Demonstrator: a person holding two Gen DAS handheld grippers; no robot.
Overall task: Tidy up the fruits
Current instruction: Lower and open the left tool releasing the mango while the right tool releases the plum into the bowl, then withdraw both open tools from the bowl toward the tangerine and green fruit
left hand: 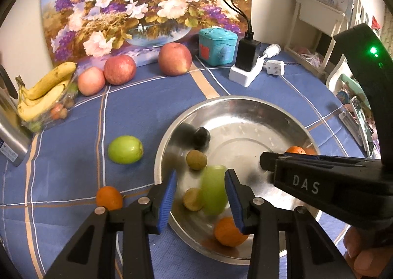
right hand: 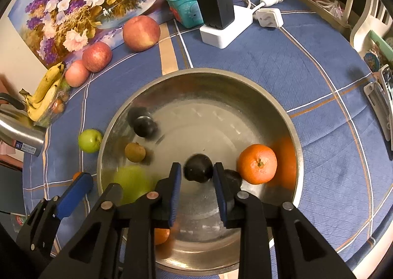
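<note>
Fruits are being gathered into the steel bowl (right hand: pixel 289 119), and both tools are working over it at once.

The left hand-held gripper (left hand: pixel 201 195) hangs above the near part of the bowl with its blue pads (left hand: pixel 167 195) spread wide. A blurred green fruit (left hand: pixel 213 189) sits between them, apparently touching neither pad, so I judge it is dropping or just let go. The right hand-held gripper (right hand: pixel 197 193) is also parted, with a dark plum (right hand: pixel 198 168) just beyond its tips; whether the pads touch it I cannot tell.

Already in the bowl are another dark plum (right hand: pixel 143 126), two small brownish fruits (left hand: pixel 196 159), a tangerine (right hand: pixel 257 164) by the far-right wall and an orange one (left hand: pixel 229 231) at the near rim.

To do this step well, keep both sets of pads apart until the green fruit settles, and lift each tool straight up so it does not knock the rolling pieces. The two tools are close, so move one at a time.

Still out on the blue checked surface (right hand: pixel 319 62) are a green apple (left hand: pixel 125 149) and a small tangerine (left hand: pixel 109 197), both just left of the bowl. Farther back lie three red apples (left hand: pixel 119 69) and bananas (left hand: pixel 44 93). The green apple looks the nearest next pick for the left side.
</note>
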